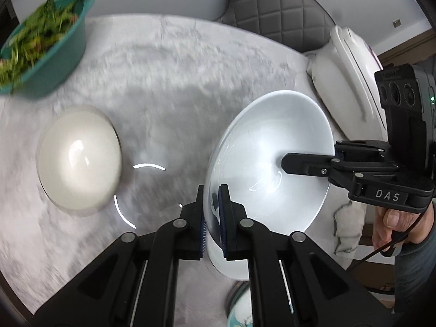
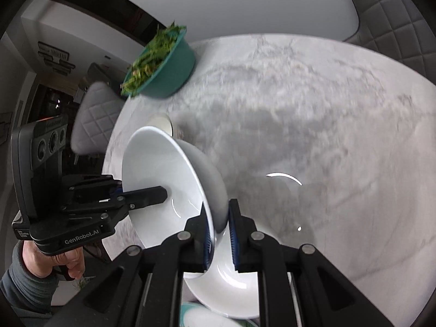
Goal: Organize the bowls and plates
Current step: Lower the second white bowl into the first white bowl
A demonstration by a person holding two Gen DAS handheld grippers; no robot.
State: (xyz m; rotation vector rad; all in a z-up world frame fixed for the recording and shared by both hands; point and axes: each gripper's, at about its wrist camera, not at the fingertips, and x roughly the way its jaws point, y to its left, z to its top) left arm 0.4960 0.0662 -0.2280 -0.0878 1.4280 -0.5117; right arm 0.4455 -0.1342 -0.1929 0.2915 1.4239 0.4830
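Left gripper [image 1: 213, 212] and right gripper [image 2: 220, 234] both clamped on rim of white bowl [image 1: 272, 147], held tilted above marble table [image 1: 177, 81]. Readable: "DAS" on right gripper, "GenRobot.AI" on left. Second white bowl [image 1: 79, 160] sits on table, teal bowl of greens [image 1: 46, 46] near edge.

The deep white glazed ceramic bowl [image 1: 272, 150] is smooth and glossy, catching bright reflections. The round grey-white marble-look worktop [image 1: 177, 81] is polished and shiny. The grey quilted leather-like chair back [image 1: 280, 8] looks matt.

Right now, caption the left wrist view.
Both grippers hold one tilted white bowl above the marble table.
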